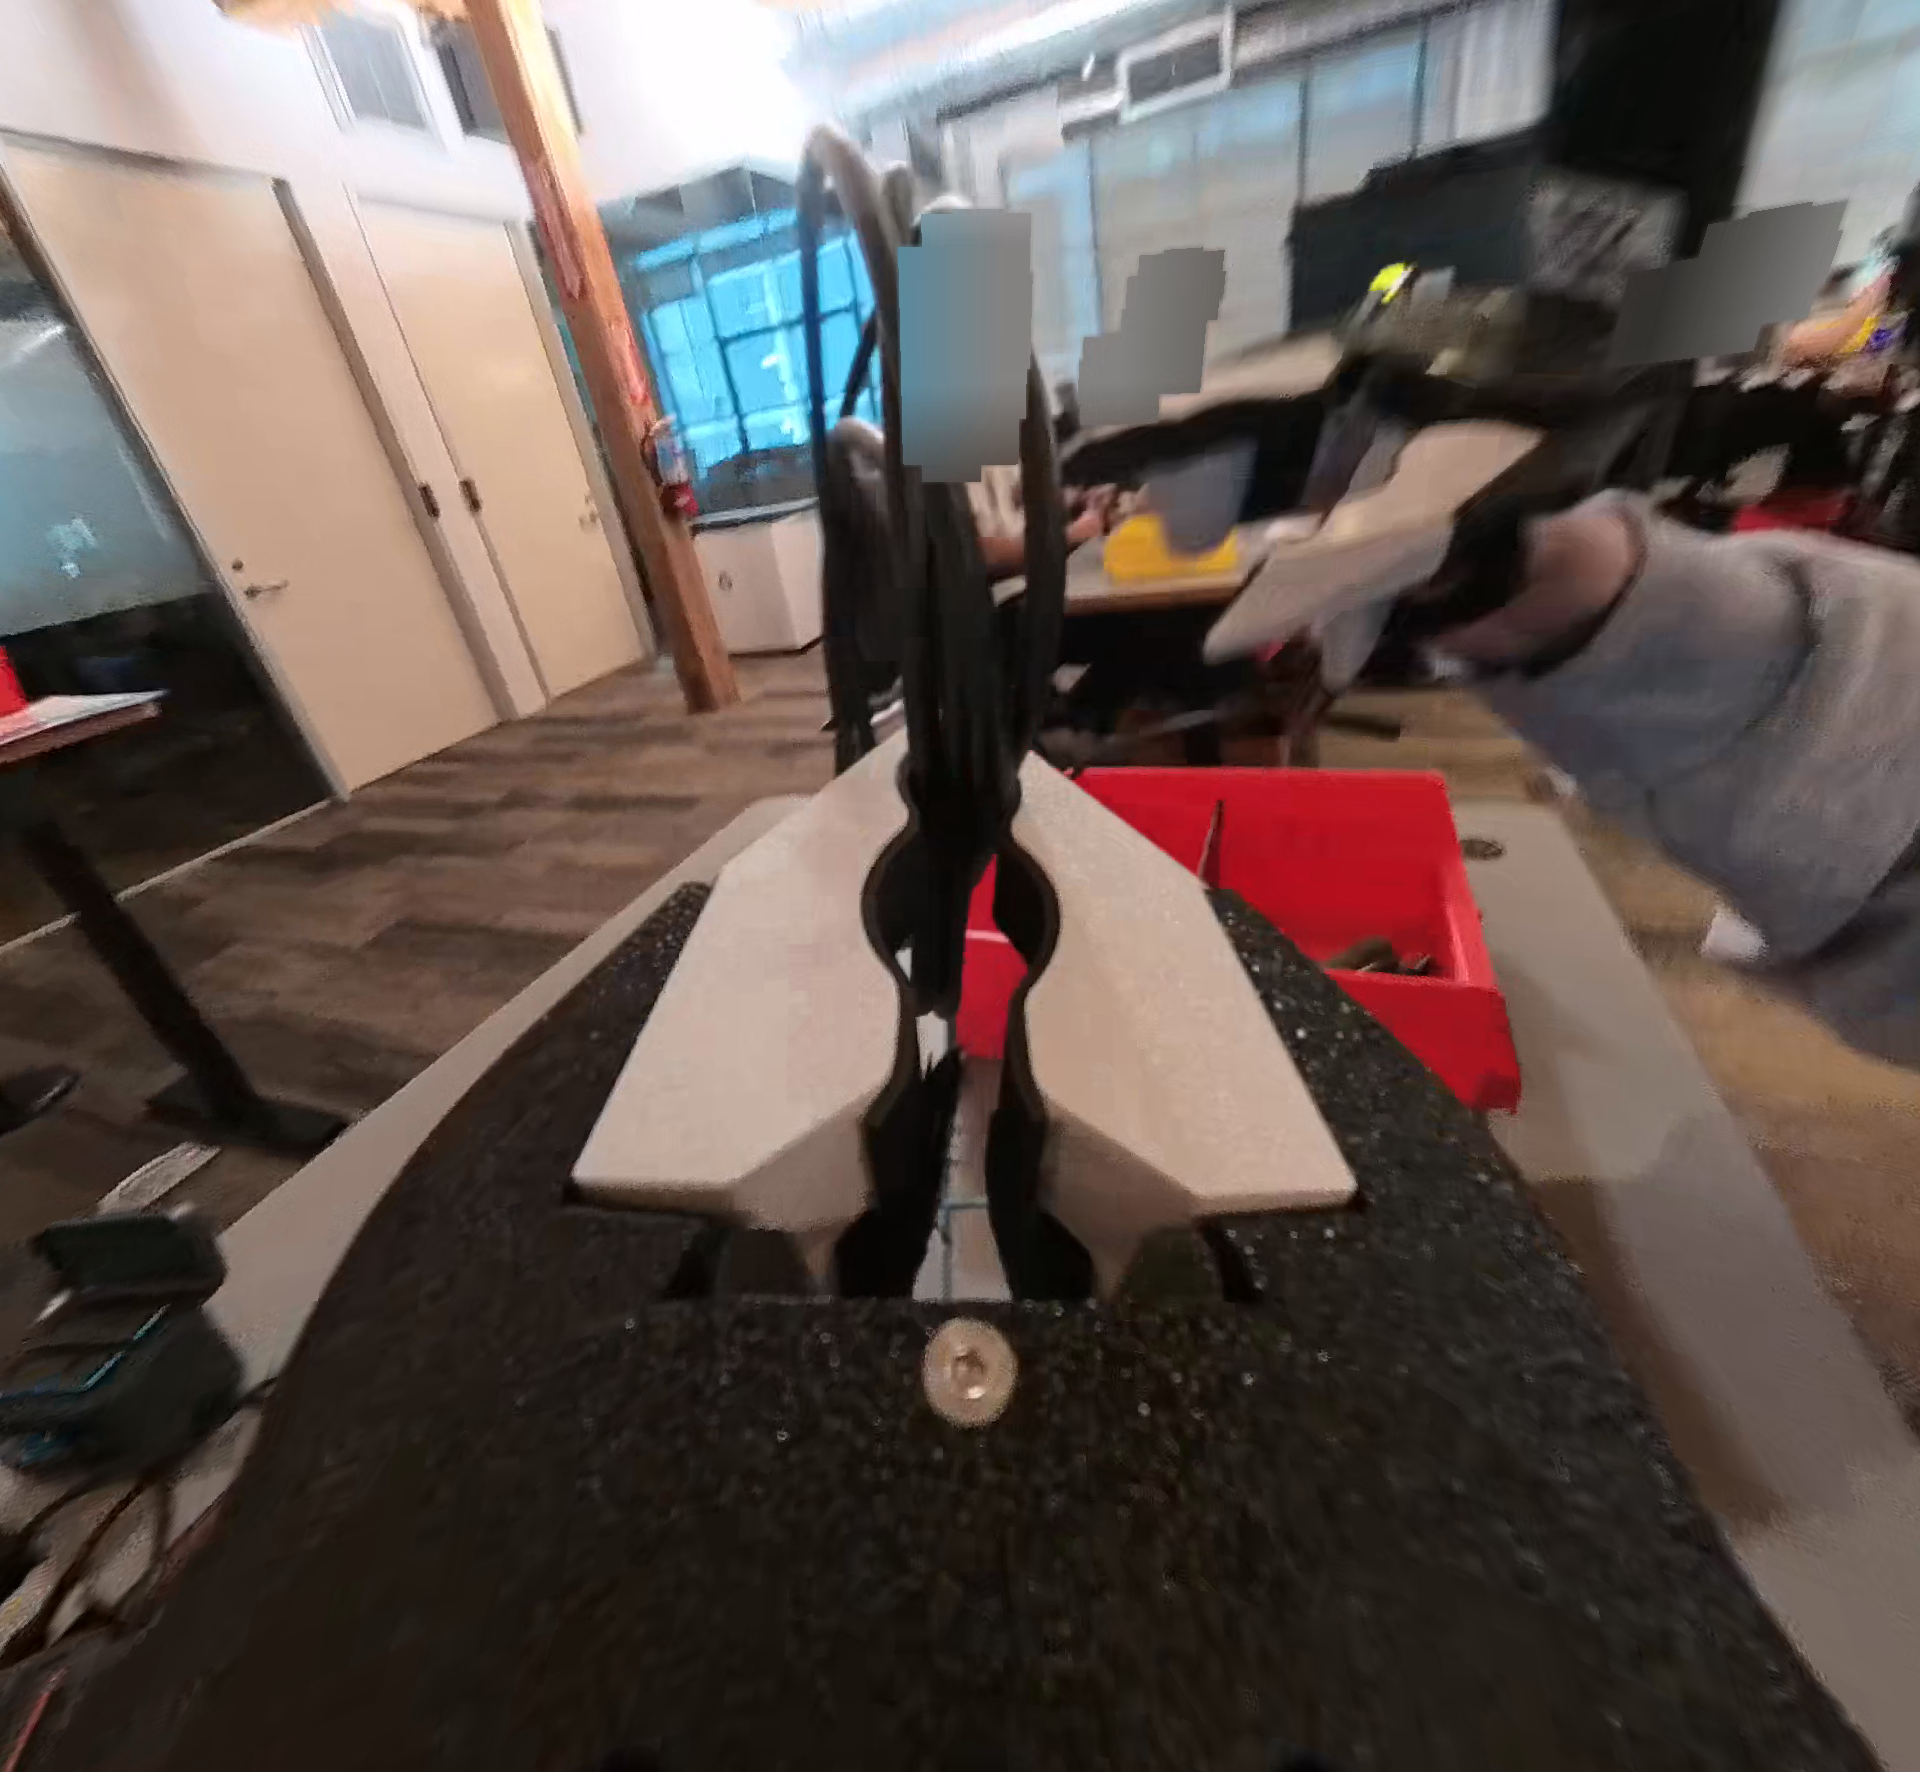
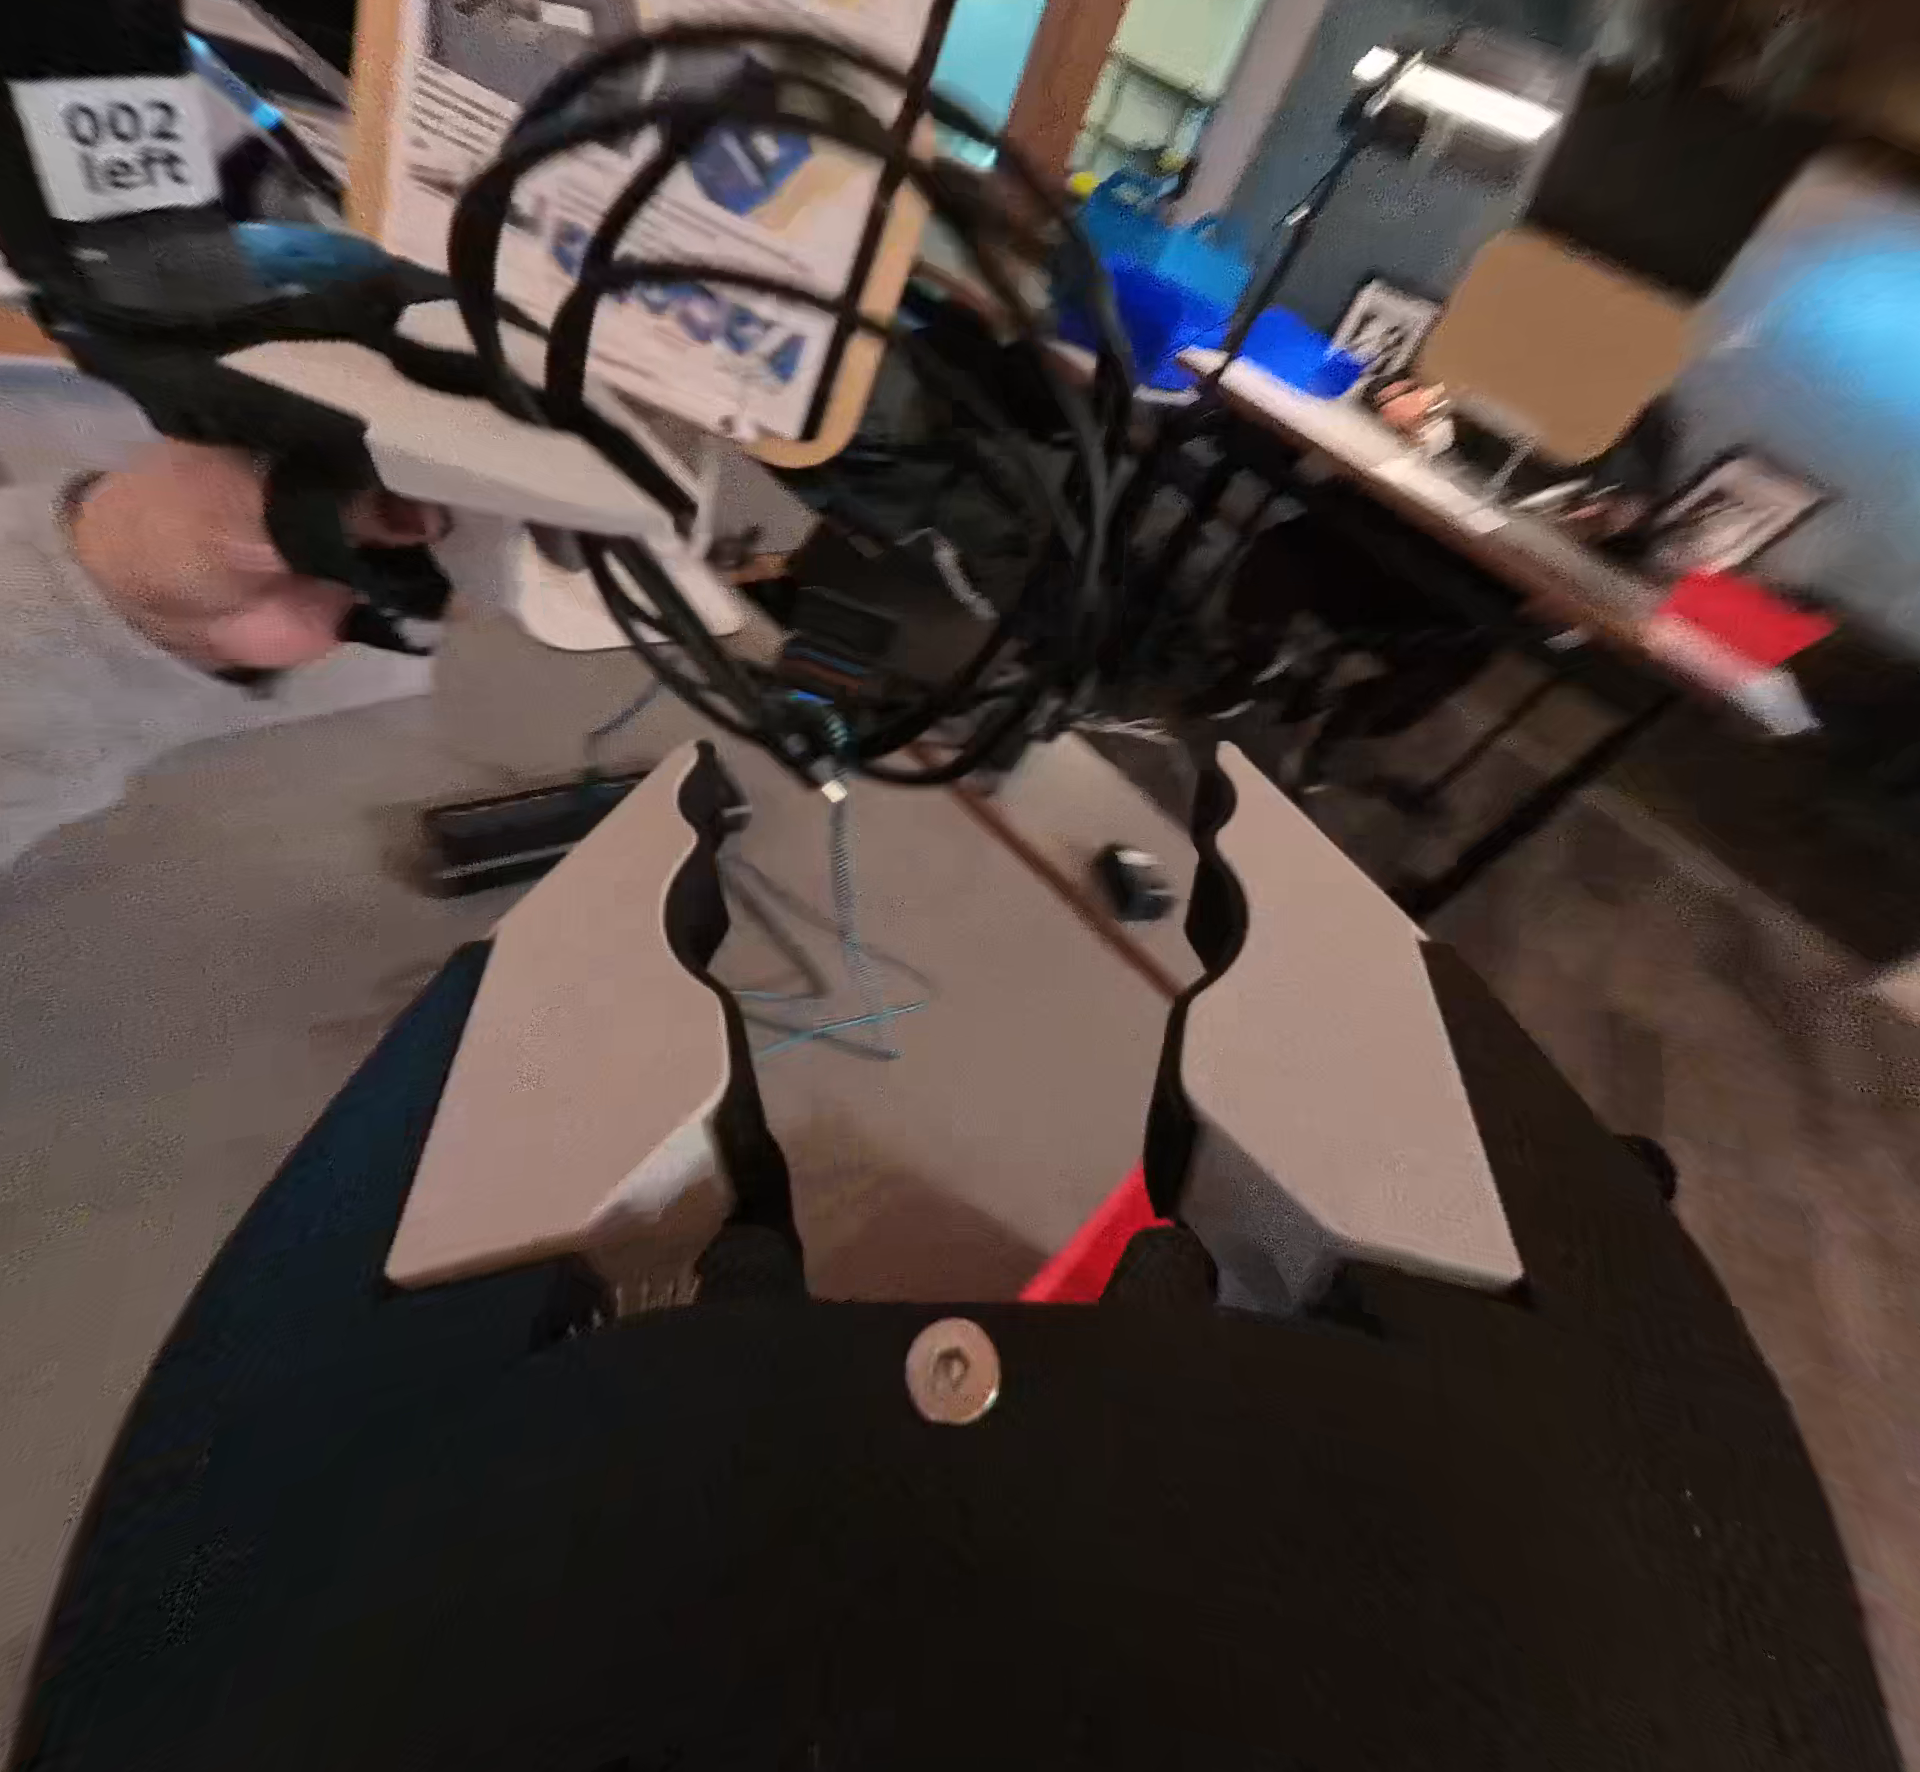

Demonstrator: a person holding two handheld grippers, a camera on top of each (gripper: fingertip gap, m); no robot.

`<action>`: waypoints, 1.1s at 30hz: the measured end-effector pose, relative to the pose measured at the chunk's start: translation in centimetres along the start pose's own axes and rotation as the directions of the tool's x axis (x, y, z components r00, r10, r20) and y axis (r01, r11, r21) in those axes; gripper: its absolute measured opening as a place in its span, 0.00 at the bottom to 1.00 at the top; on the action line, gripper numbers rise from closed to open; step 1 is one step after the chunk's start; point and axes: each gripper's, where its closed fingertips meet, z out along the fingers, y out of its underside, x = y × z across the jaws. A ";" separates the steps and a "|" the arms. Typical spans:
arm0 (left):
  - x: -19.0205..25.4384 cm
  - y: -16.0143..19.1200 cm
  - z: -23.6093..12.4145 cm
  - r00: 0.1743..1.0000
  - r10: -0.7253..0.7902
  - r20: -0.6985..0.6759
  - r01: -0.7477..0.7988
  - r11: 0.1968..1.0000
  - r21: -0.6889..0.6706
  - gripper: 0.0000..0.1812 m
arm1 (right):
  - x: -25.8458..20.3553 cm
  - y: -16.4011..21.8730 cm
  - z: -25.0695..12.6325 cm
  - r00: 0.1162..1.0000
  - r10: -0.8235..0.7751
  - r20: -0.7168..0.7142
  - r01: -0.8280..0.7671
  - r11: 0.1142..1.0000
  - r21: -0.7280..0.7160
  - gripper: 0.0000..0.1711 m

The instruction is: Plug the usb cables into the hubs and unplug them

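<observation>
Left tongs clenched on bundled usb cables, held aloft; right tongs released, empty; no plugging apparent yet.

Left gripper clamped, right gripper agape.

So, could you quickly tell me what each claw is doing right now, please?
Left claw: closed on a bundle of black cables, lifted above the table.
Right claw: open, holding nothing, facing the cable bundle.
</observation>
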 end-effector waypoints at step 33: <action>-1.5 13.4 -1.6 0.986 0.137 0.099 -0.097 0.937 -0.334 0.00 | 0.3 -3.2 3.4 0.979 -0.195 -0.056 0.191 0.979 -0.071 0.00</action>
